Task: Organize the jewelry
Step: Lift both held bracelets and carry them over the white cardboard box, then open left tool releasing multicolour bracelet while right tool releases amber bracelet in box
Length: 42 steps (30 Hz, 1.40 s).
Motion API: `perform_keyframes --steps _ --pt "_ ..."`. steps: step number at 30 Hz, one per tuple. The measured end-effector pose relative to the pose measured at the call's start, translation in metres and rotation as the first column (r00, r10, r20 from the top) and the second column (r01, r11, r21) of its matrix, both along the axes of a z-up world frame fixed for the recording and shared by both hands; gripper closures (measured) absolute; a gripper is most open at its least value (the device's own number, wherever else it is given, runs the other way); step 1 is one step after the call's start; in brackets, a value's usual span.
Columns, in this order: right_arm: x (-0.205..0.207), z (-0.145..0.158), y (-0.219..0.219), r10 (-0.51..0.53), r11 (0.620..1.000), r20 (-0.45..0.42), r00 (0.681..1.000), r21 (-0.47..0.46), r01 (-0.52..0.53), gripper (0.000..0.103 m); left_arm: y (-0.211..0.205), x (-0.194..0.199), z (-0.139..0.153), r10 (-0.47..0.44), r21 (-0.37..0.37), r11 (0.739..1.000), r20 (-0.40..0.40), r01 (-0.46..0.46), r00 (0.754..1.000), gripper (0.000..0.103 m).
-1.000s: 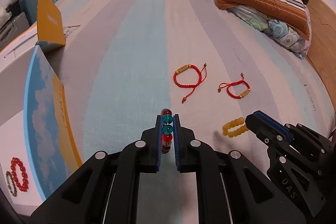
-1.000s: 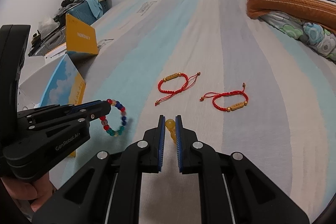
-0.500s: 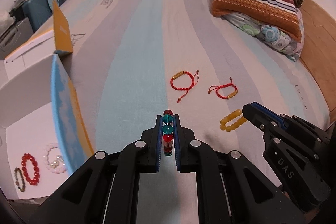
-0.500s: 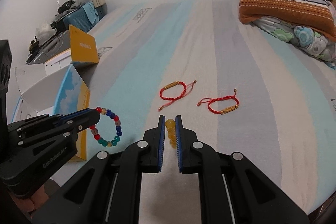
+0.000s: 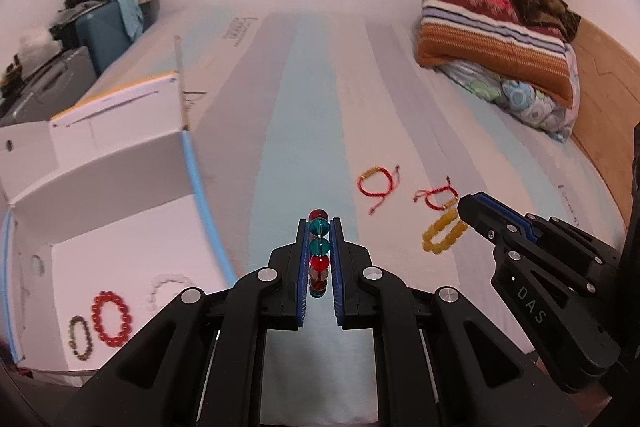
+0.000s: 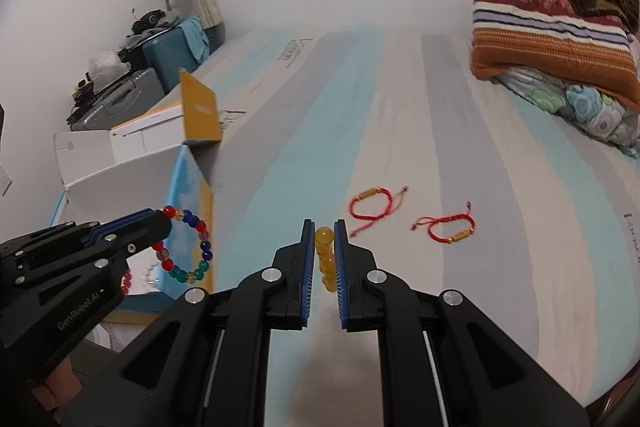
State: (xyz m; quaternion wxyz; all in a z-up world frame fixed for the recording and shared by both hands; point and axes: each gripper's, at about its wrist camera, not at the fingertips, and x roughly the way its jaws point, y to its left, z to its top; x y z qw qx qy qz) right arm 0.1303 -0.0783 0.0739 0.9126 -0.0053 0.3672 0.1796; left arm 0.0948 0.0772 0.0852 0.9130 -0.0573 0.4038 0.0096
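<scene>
My left gripper (image 5: 319, 227) is shut on a multicoloured bead bracelet (image 5: 319, 251), held in the air beside the open box; it also shows in the right wrist view (image 6: 188, 247). My right gripper (image 6: 324, 227) is shut on a yellow bead bracelet (image 6: 325, 255), which hangs from its fingers in the left wrist view (image 5: 443, 235). Two red cord bracelets (image 5: 375, 183) (image 5: 437, 195) lie on the striped bed. The white open box (image 5: 120, 227) at left holds a red bead bracelet (image 5: 111, 318), a dark one (image 5: 80, 337) and a white one (image 5: 166, 291).
Folded striped blankets and pillows (image 5: 496, 27) sit at the bed's far right. A yellow-edged box (image 6: 200, 111) stands beyond the open box. Suitcases and clutter (image 6: 132, 75) are by the left wall. A wooden bed edge (image 5: 600, 87) runs along the right.
Both grippers have lifted higher off the bed with their bracelets. The left one has swung left, so the open box and the bracelets inside have come into fuller view.
</scene>
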Motion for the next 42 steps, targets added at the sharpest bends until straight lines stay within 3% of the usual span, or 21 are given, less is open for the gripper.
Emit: perform_keyframes --steps 11,20,30,42 --pt "-0.026 0.026 0.068 0.085 0.996 0.054 0.995 -0.003 -0.085 0.094 0.068 -0.039 0.02 0.085 -0.023 0.996 0.035 -0.084 0.996 0.094" --pt "-0.043 0.029 0.143 0.193 0.981 0.062 0.979 -0.012 -0.193 0.094 0.136 -0.069 0.019 0.187 -0.024 0.982 0.03 -0.186 0.982 0.094" --pt "-0.055 0.006 0.215 0.291 0.956 0.026 0.956 -0.042 -0.29 0.094 0.198 -0.089 -0.012 0.281 -0.03 0.959 -0.024 -0.281 0.959 0.094" --pt "-0.034 -0.05 0.254 0.318 0.938 -0.13 0.939 -0.102 -0.332 0.094 0.24 -0.084 -0.062 0.35 -0.013 0.935 -0.12 -0.354 0.929 0.094"
